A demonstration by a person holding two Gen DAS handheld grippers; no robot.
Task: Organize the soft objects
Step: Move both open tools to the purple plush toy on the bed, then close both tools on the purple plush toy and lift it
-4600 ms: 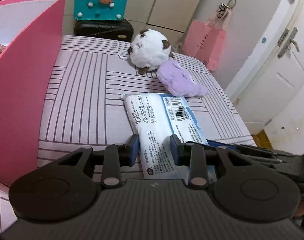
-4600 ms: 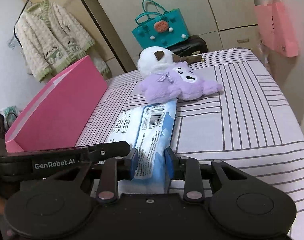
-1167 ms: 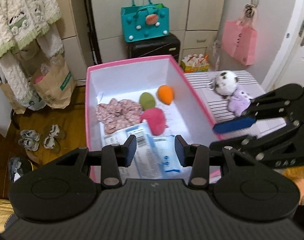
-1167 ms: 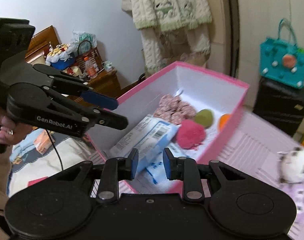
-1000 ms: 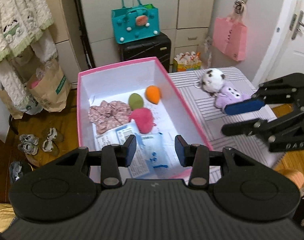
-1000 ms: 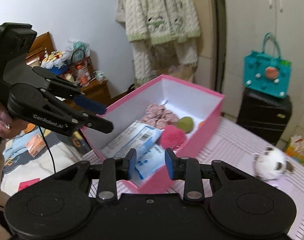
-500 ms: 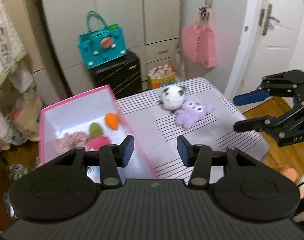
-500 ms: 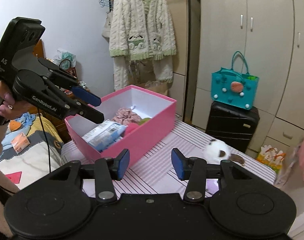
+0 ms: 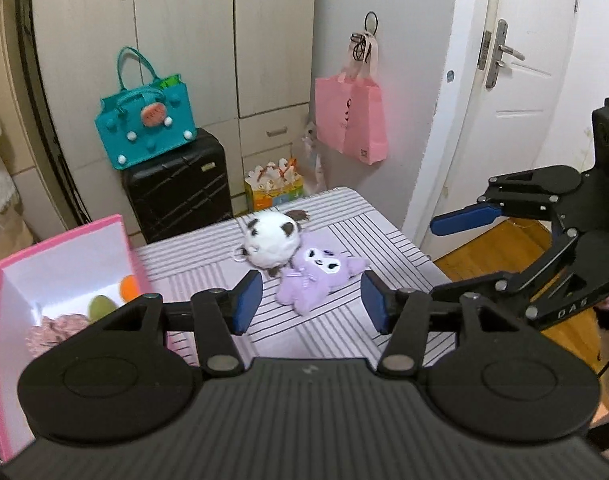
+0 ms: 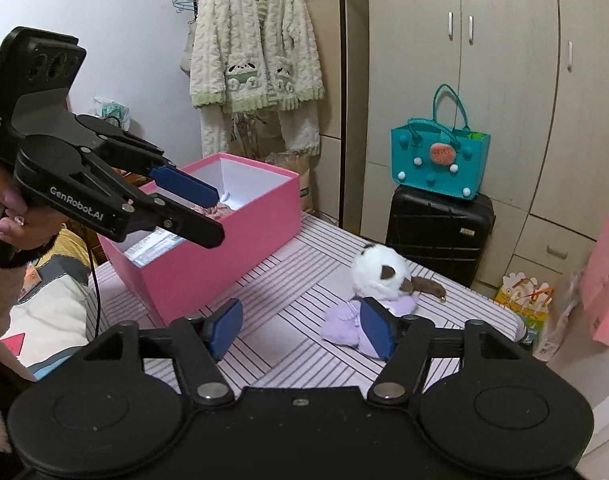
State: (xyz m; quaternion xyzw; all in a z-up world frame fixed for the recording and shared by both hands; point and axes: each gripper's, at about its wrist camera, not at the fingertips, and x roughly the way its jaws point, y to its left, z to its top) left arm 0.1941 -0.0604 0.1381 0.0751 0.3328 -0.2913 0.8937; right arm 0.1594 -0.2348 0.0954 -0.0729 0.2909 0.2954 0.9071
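1. A table under a lilac striped cloth (image 9: pixel 344 240) fills the middle of a small bedroom; pale wardrobe doors (image 9: pixel 184 40) line the far wall, with a white door (image 9: pixel 524 80) to the right in the left wrist view.
2. A black suitcase (image 9: pixel 178 188) stands beyond the table's far edge, a teal handbag (image 9: pixel 146 132) on top of it; a pink paper bag (image 9: pixel 352 116) hangs from a hook to the right; a cream knitted cardigan (image 10: pixel 256 52) hangs at the far left in the right wrist view.
3. A pink box (image 10: pixel 208 236) sits on the left part of the table; inside show a pink scrunchie (image 9: pixel 48 330), a green sponge (image 9: pixel 100 306), an orange sponge (image 9: pixel 128 286) and a blue-and-white wipes packet (image 10: pixel 154 246).
4. A white plush (image 9: pixel 270 240) and a purple plush (image 9: pixel 320 272) lie touching each other toward the far right of the cloth, well apart from the box.
5. The left gripper (image 9: pixel 310 306) hovers above the near edge, blue pads spread wide and empty; the purple plush shows between them but farther off.
6. The right gripper (image 10: pixel 300 328) is likewise wide apart, holding and touching nothing.
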